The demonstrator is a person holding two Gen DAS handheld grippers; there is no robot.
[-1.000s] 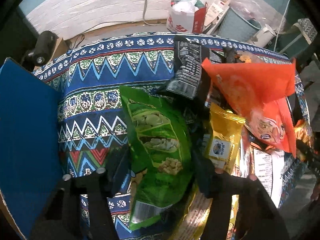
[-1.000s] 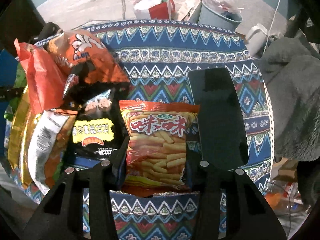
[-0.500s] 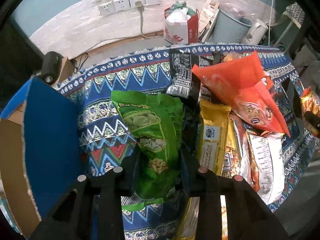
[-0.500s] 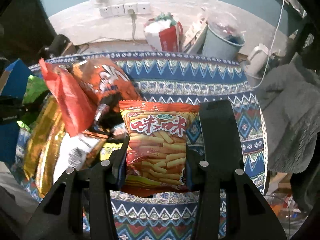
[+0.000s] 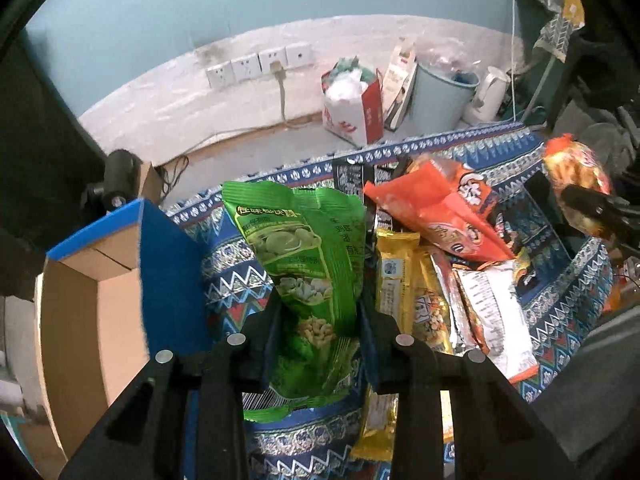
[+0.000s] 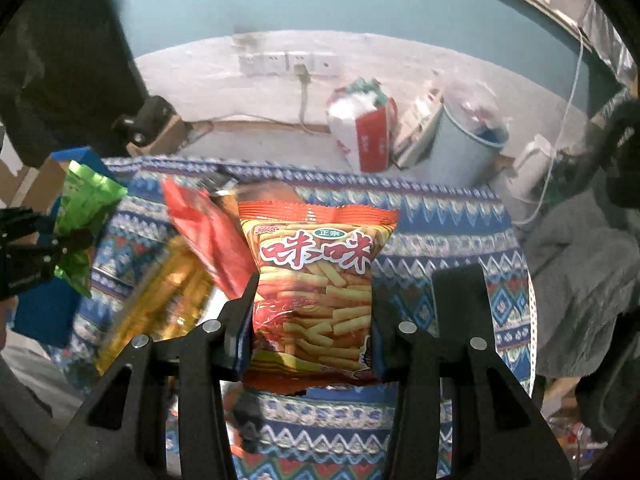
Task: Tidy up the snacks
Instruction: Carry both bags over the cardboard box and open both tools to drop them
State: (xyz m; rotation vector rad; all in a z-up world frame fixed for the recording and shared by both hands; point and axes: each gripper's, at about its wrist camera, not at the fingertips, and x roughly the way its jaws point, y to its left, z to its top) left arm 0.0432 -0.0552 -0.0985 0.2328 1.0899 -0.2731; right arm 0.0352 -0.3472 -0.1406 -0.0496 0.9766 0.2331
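- So, patterned tablecloth (image 5: 232, 276) covers the whole table, with a heap of snack bags on its right half.
- Open cardboard box (image 5: 92, 300) with a blue flap stands just left of the table.
- Left gripper (image 5: 318, 312) is clamped on the green pea bag (image 5: 304, 256), lifted off the cloth beside the box.
- Right gripper (image 6: 314, 300) pinches the orange fries bag (image 6: 316, 280), raised above the cloth.
- Red pouch (image 5: 436, 212) tops the heap, yellow packet (image 5: 396, 276) below it.

Open patterned cloth (image 5: 228, 276) is seen between the raised green bag (image 5: 308, 264) and the blue-flapped box (image 5: 120, 280); to the right, passage is blocked by heaped snack packets (image 5: 452, 280).
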